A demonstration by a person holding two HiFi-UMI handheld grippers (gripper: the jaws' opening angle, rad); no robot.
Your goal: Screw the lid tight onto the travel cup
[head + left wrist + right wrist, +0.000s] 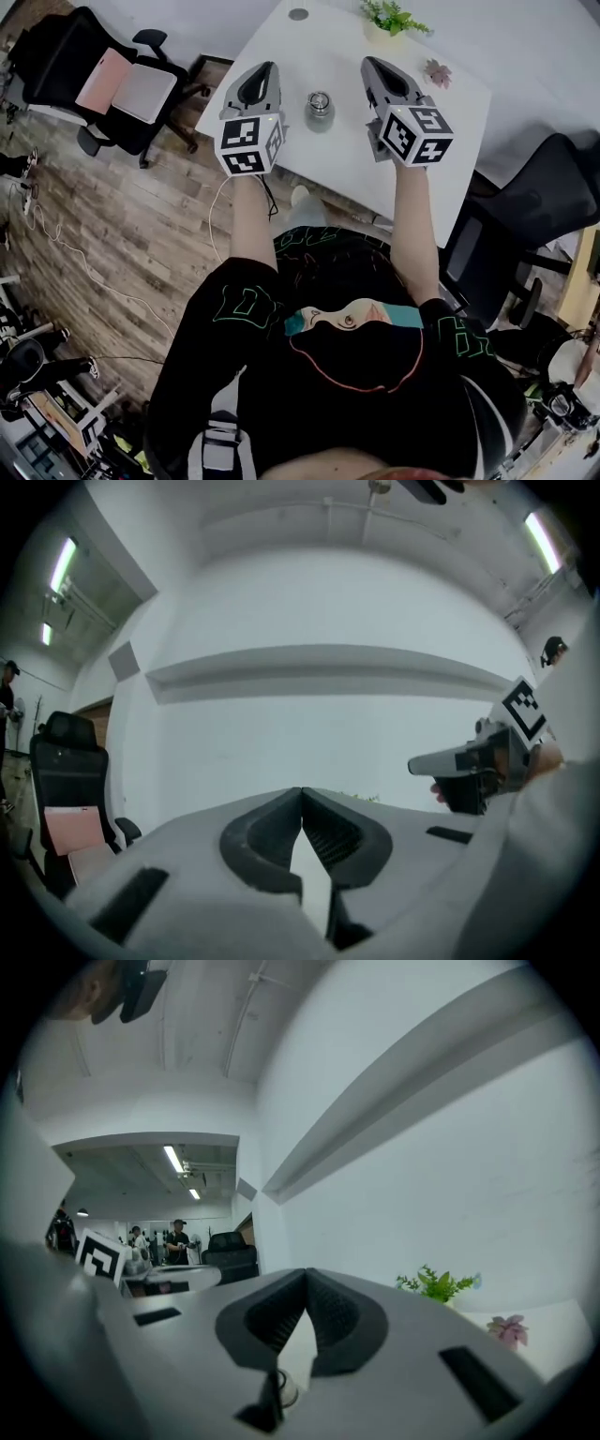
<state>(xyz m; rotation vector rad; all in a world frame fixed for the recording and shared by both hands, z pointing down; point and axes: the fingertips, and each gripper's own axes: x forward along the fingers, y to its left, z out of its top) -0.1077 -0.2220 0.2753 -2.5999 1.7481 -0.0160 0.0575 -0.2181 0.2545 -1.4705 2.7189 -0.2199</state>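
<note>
The travel cup (pixel 320 109), metal with its lid on top, stands upright on the white table (pixel 356 159). Both grippers are held up in the air on either side of it, touching nothing. To the cup's left, my left gripper (pixel 266 67) is shut with its tips meeting (pixel 301 791) and nothing between them. On the cup's right, my right gripper (pixel 367 62) is likewise shut and empty (pixel 306 1272). A small round metal part, perhaps the cup (pixel 286 1388), shows low through the right gripper's gap.
A potted green plant (pixel 394 17) and a pink flower (pixel 437 72) sit at the table's far side. An office chair with pink and white pads (pixel 117 84) stands to the left, and a black chair (pixel 525 216) to the right. Cables lie on the wooden floor (pixel 84 262).
</note>
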